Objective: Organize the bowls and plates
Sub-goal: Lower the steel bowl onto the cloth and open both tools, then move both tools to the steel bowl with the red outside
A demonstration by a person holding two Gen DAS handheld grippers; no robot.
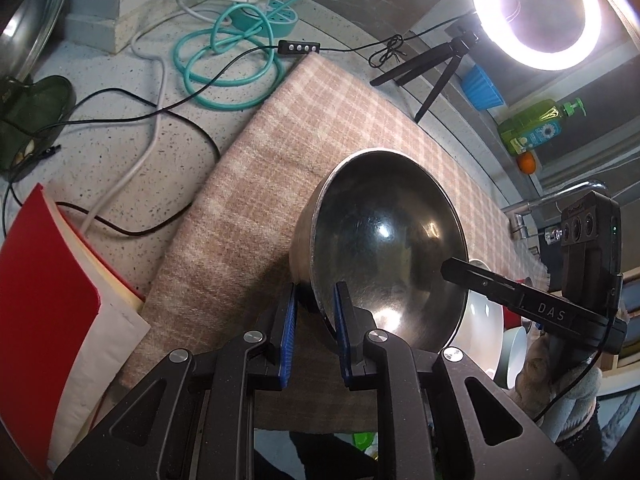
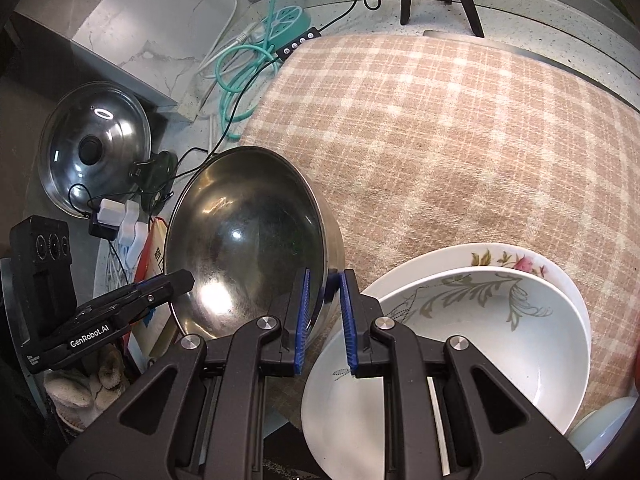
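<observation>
hand-held gripper (image 1: pixel 316 300) hiding bowl (image 1: pixel 384 248) rim

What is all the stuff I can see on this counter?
Metal bowl: one, silver, over the cloth's left part, pinched at both rims.
Checked cloth: one, pink-beige, covering the counter.
White bowls: two nested, floral, right of the metal bowl.
Pot lid: one, steel, far left.
Power strip: one, teal, at the back.
Ring light: one, lit, back right.
Soap bottle: one, green, right.
Left gripper: black, blue fingers, shut on the bowl's rim.
Right gripper: same, opposite rim.
</observation>
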